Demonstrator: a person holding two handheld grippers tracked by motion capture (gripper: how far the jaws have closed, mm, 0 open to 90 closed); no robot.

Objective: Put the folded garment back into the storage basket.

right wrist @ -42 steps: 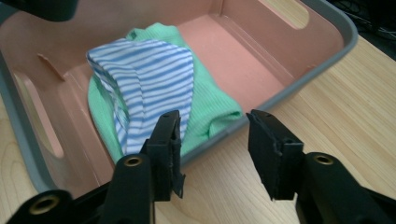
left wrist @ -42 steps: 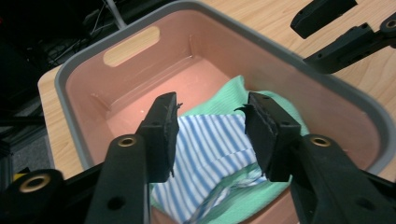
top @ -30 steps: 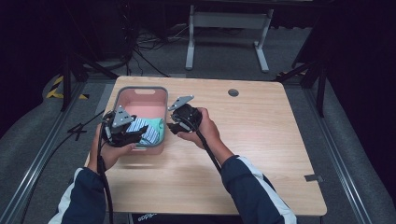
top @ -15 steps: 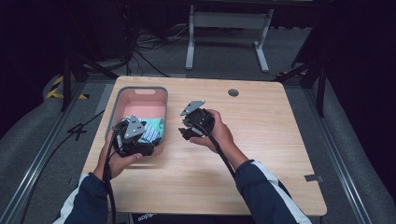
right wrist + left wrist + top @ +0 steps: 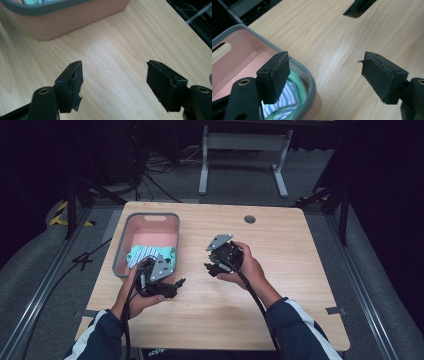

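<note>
A pink tub (image 5: 150, 225) with a grey rim stands at the table's left, and a green and white striped cloth (image 5: 146, 254) lies in its near end. My left gripper (image 5: 176, 284) hovers just off the tub's near right corner. Its jaws have just been opening and stand open with nothing between them (image 5: 324, 75), with the tub rim (image 5: 308, 77) and cloth (image 5: 287, 97) behind one jaw. My right gripper (image 5: 209, 267) is over the mid table. Its jaws have also just been opening and are empty above bare wood (image 5: 113, 82); the tub wall (image 5: 75, 17) lies beyond.
The wooden table (image 5: 300, 285) has a round cable hole (image 5: 249, 219) at the back. A metal stand (image 5: 245, 142) is on the floor behind it. A jaw of the other gripper (image 5: 359, 7) shows at the top of the left gripper view.
Both grippers have drawn away from the tub: the left one back toward the near edge, the right one rightward to mid table. Both pairs of jaws stand wider. The cloth stays in the tub.
</note>
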